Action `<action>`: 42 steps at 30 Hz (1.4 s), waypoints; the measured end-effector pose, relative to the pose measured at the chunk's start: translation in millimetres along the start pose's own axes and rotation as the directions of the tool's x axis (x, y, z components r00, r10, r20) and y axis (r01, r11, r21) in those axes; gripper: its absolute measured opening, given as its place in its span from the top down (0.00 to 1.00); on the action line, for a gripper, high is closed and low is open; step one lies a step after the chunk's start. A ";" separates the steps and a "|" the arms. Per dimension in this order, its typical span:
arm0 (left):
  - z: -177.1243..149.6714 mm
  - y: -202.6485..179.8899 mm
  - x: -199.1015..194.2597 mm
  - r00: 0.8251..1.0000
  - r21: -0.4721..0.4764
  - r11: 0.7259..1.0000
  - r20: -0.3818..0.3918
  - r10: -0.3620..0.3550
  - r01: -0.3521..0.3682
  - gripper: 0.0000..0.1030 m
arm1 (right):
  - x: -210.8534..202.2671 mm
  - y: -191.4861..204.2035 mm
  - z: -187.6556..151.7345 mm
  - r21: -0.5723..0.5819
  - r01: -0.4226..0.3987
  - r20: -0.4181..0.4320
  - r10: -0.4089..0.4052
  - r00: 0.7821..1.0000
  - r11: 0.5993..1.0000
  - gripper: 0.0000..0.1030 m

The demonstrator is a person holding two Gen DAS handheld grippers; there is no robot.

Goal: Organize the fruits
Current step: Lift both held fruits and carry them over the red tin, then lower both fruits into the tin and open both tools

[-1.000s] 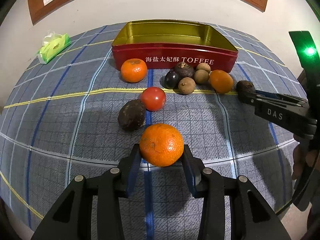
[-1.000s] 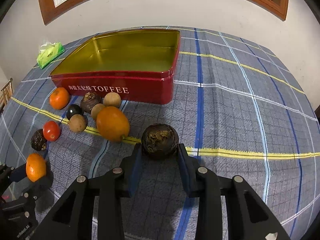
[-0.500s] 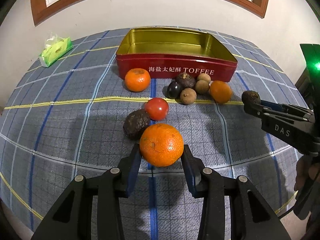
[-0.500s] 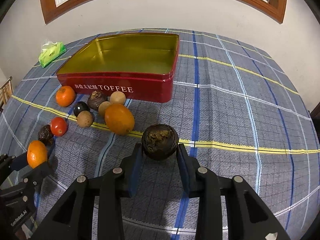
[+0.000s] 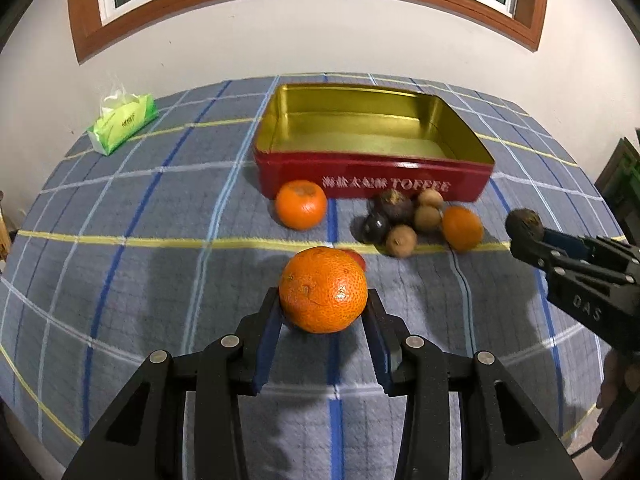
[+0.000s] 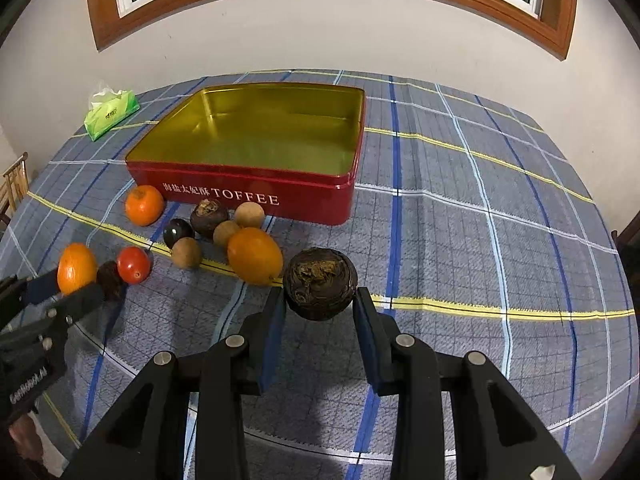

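left gripper [image 5: 323,312]: jaws closed on a round orange mandarin [image 5: 323,289], carried clear of the plaid-clothed counter [image 5: 120,216]. right gripper [image 6: 319,307]: jaws closed on a dark, wrinkled round fruit [image 6: 319,283], likewise aloft. the open red toffee tin with gold interior [image 6: 256,136] lies ahead of both and appears empty; it is up and left of the right jaws, up and slightly right of the left. both grippers pitch downward. loose fruits [image 6: 224,232] sit before the tin's near wall.
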State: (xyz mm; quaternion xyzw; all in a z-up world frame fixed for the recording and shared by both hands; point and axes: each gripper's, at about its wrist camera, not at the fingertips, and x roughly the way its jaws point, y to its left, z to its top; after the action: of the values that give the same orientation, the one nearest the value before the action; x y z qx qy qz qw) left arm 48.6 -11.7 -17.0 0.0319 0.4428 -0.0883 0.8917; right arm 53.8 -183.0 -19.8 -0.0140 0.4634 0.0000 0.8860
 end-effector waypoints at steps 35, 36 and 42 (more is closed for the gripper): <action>135.7 16.6 105.7 1.000 0.089 0.996 -0.018 0.023 -0.021 0.60 | 60.3 9.8 104.5 -0.033 -0.025 0.020 0.025 0.999 0.999 0.69; 134.5 16.4 107.6 0.999 0.092 0.995 -0.023 0.026 -0.023 0.60 | 62.1 9.2 104.7 -0.030 -0.027 0.016 0.028 0.999 0.999 0.69; 131.3 7.2 112.0 0.998 0.136 0.990 -0.029 0.049 -0.044 0.60 | 71.6 9.8 104.1 -0.032 -0.024 -0.004 0.024 1.000 0.999 0.69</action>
State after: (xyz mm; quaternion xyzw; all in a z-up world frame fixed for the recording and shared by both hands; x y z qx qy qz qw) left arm 219.2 -36.8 -26.6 0.1041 0.4490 -0.0968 0.8821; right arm 180.1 -171.6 -19.5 -0.0228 0.4650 0.0183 0.8848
